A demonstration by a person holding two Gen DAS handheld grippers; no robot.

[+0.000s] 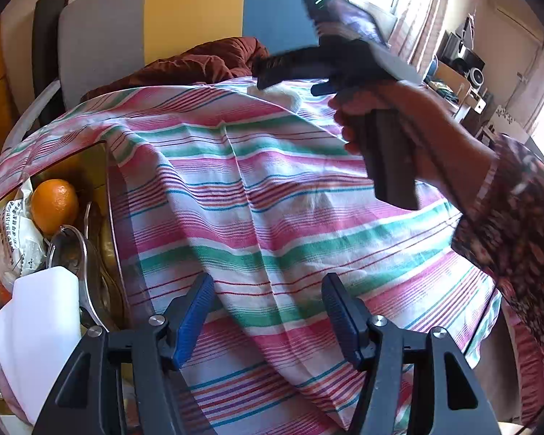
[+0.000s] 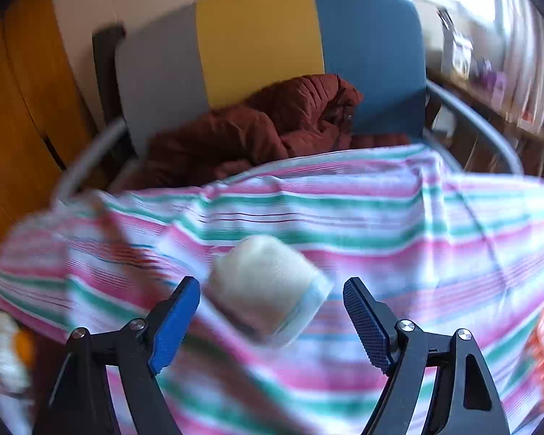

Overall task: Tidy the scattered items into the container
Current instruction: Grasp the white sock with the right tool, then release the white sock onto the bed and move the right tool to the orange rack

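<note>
The cloth (image 1: 272, 195) is showing pink, green, white and thin blue and red stripes all over. The chair back (image 2: 264, 47) behind it is going grey, yellow, then blue in blocks, with a rust-brown quilted jacket (image 2: 264, 127) lying on the seat. Gripper pads (image 1: 192, 322) are looking bright blue on black arms. An orange (image 1: 54, 204) is glowing orange in the box (image 1: 101, 166). The wrapped bun (image 2: 268, 286) is looking creamy white. The sleeve (image 1: 518, 224) is wearing a dark floral print.
</note>
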